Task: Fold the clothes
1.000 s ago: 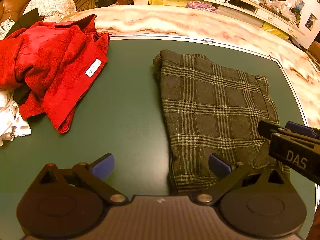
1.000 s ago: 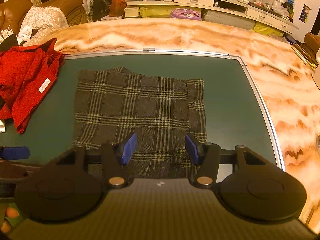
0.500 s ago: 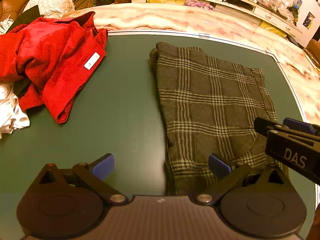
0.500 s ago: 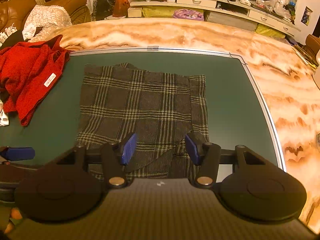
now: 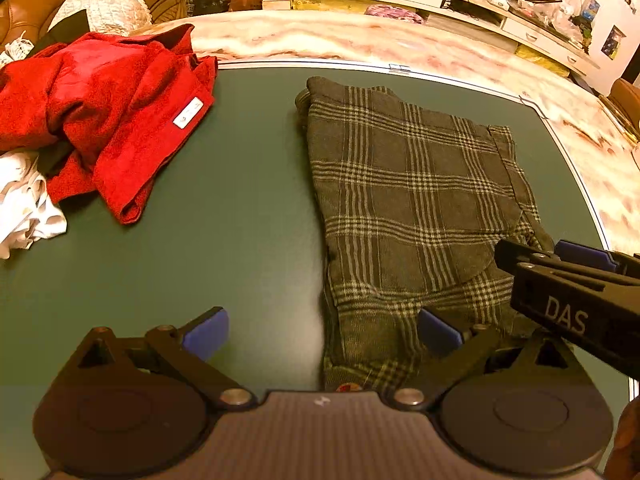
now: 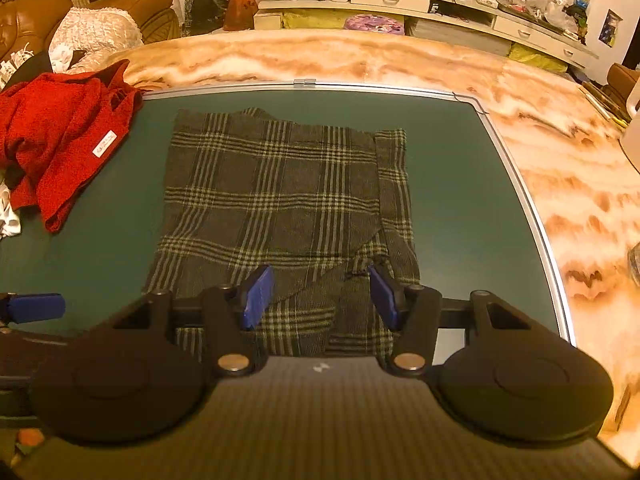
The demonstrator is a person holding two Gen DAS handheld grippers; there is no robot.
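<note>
A dark plaid garment [image 5: 420, 200] lies folded flat on the green mat [image 5: 240, 220], its near end showing a diagonal flap [image 6: 320, 280]. My left gripper [image 5: 322, 334] is open wide at the garment's near left corner, one pad over the bare mat and the other over the cloth. My right gripper [image 6: 320, 296] hovers open over the near right part of the plaid garment [image 6: 280, 200], with nothing pinched. It also shows in the left wrist view as the right gripper [image 5: 536, 250] at the right edge.
A crumpled red garment [image 5: 112, 120] with a white label and a white cloth [image 5: 24, 208] are heaped at the mat's left. Marble tabletop [image 6: 580, 200] surrounds the mat's metal rim [image 6: 520, 184]. A sofa and shelves stand behind.
Both grippers have drawn back toward the near end of the plaid garment, so more of its near edge shows. The garment and the red heap have not moved.
</note>
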